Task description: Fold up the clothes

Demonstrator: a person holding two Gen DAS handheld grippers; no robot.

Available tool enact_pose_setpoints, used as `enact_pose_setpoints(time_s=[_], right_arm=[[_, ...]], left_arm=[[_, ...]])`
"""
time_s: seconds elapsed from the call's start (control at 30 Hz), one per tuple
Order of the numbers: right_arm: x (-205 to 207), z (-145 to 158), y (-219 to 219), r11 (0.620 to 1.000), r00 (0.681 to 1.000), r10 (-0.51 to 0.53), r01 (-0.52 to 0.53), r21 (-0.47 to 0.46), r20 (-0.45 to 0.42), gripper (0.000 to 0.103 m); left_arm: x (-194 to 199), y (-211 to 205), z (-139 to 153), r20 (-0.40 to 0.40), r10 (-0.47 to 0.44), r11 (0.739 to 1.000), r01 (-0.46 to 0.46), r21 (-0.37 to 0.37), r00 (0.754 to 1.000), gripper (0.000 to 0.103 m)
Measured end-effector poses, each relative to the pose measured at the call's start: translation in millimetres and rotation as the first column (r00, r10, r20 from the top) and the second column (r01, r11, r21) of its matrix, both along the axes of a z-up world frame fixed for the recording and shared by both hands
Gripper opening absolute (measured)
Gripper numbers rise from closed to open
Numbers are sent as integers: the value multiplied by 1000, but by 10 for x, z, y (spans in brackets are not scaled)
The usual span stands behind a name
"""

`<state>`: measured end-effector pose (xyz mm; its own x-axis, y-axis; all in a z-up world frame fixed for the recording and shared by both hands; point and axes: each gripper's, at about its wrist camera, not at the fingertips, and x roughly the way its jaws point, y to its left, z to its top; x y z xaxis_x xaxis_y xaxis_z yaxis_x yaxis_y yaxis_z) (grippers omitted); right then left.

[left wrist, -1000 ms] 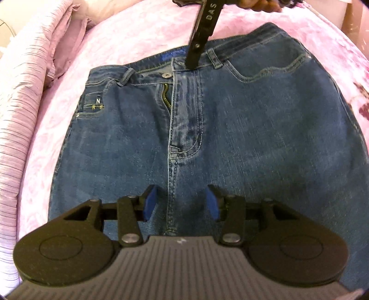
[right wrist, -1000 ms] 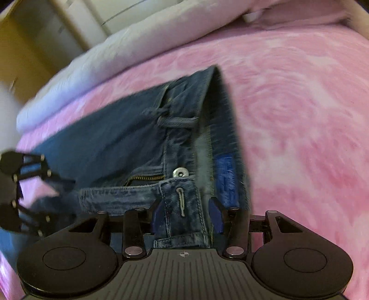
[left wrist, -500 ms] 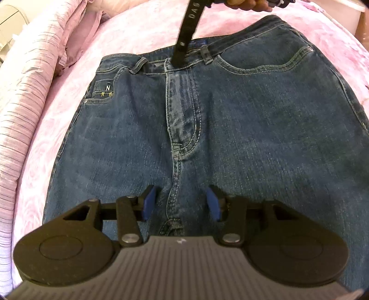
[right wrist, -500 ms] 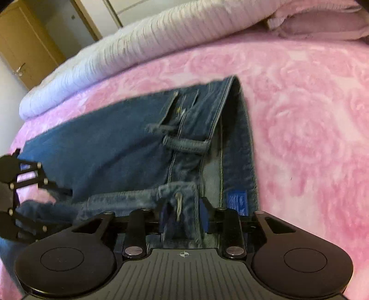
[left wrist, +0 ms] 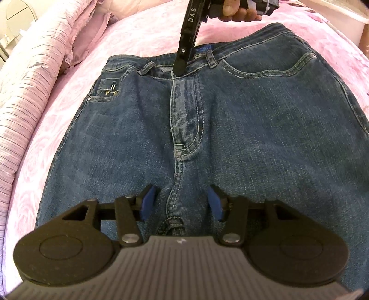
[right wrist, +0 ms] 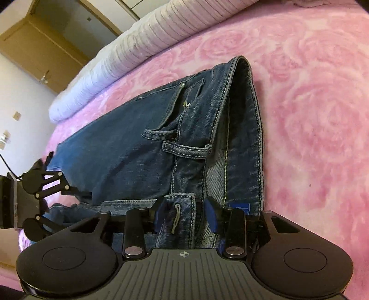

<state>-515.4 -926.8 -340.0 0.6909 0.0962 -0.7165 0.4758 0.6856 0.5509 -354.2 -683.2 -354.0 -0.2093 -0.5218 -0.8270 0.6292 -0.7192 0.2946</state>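
On the black arm of the right tongs (left wrist: 177, 69), reaching in from twelve o'clock in the left wrist view, white capitals read "DAS" (left wrist: 192, 15), running along the arm. On the jeans (left wrist: 253, 138), the small coin pocket (left wrist: 108, 88) at ten o'clock carries embroidered letters: "N" above, "R" below it, with a further letter beside the "R" too small to make out. A blue label (right wrist: 241, 208) inside the waistband bears pale print, unreadable in either view.
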Motion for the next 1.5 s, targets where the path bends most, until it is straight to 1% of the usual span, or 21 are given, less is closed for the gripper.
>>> enact_pose_setpoints(time_s=[0.1, 0.17, 0.2, 0.27, 0.33, 0.47, 0.53, 0.6, 0.67, 0.73, 0.87, 0.93, 0.97, 1.07, 1.13, 1.2, 1.27, 1.33, 1.4, 1.43, 1.5], right_arm=[[58, 33, -1, 999, 1000, 31, -31, -32, -5, 40], [38, 18, 36, 999, 1000, 24, -24, -36, 14, 44], [11, 5, 28, 1000, 1000, 15, -15, -4, 27, 46], [-20, -25, -29, 995, 999, 0, -5, 100, 46, 45], [-46, -28, -37, 989, 999, 12, -18, 144, 43, 34], [-102, -62, -38, 985, 999, -36, 28, 171, 40, 26], [-53, 22, 33, 993, 999, -33, 32, 114, 7, 22], [-19, 218, 139, 999, 999, -32, 32, 25, -29, 21], [-92, 448, 217, 998, 999, -40, 38, -50, -28, 20], [-195, 588, 260, 995, 998, -55, 52, -83, -35, 20], [-282, 517, 341, 986, 987, -116, 100, -135, -111, 20], [-294, 516, 406, 979, 982, -155, 138, -151, -104, 19], [-297, 486, 426, 976, 980, -169, 152, -153, -106, 19], [-274, 275, 431, 975, 970, -187, 164, -149, -156, 21], [-195, 352, 468, 971, 968, -179, 144, -192, -176, 26], [-202, 439, 507, 962, 964, -197, 155, -226, -178, 31], [-309, 542, 545, 943, 953, -247, 194, -269, -178, 33], [-431, 635, 635, 915, 936, -320, 267, -301, -143, 33], [-551, 695, 761, 882, 912, -397, 350, -317, -99, 33], [-582, 686, 826, 876, 907, -415, 374, -305, -78, 33], [-565, 598, 956, 893, 917, -394, 366, -261, -62, 33]], left_arm=[[-7, 3, 3, 7, -7, 1000, 7, -2, 1000, 49], [-12, 10, -2, 12, -14, 1000, 14, -5, 1000, 49], [-14, 10, 0, 14, -13, 1000, 13, -4, 1000, 49], [-26, 8, 8, 22, -13, 1000, 13, -1, 1000, 49], [-42, 4, 11, 31, -14, 1000, 14, 2, 999, 49], [-57, -3, 11, 40, -17, 1000, 17, 2, 999, 49], [-79, -7, 23, 45, -20, 1000, 20, 4, 999, 47], [-126, -19, 34, 54, -35, 999, 35, 6, 998, 43], [-198, -67, 72, 41, -47, 999, 47, 0, 998, 41], [-273, -117, 108, 27, -59, 998, 59, -4, 998, 42], [-447, -218, 91, 22, -85, 996, 84, 20, 996, 41], [-494, -242, 91, 23, -93, 996, 92, 19, 995, 41], [-487, -262, 84, 13, -81, 996, 80, 30, 997, 42], [-444, -272, 71, -4, -62, 997, 62, 41, 998, 42], [-415, -257, 93, -7, -42, 998, 43, 51, 999, 42], [-378, -159, 160, -4, -29, 998, 29, 48, 1000, 42], [-305, -37, 238, -6, -7, 999, 7, 43, 1000, 42], [-211, 103, 319, -12, 24, 999, -24, 39, 1000, 42], [-121, 235, 368, -15, 74, 996, -73, 58, 997, 42], [-67, 305, 381, -17, 104, 992, -102, 72, 994, 42], [41, 469, 419, -15, 160, 983, -158, 95, 987, 42]])
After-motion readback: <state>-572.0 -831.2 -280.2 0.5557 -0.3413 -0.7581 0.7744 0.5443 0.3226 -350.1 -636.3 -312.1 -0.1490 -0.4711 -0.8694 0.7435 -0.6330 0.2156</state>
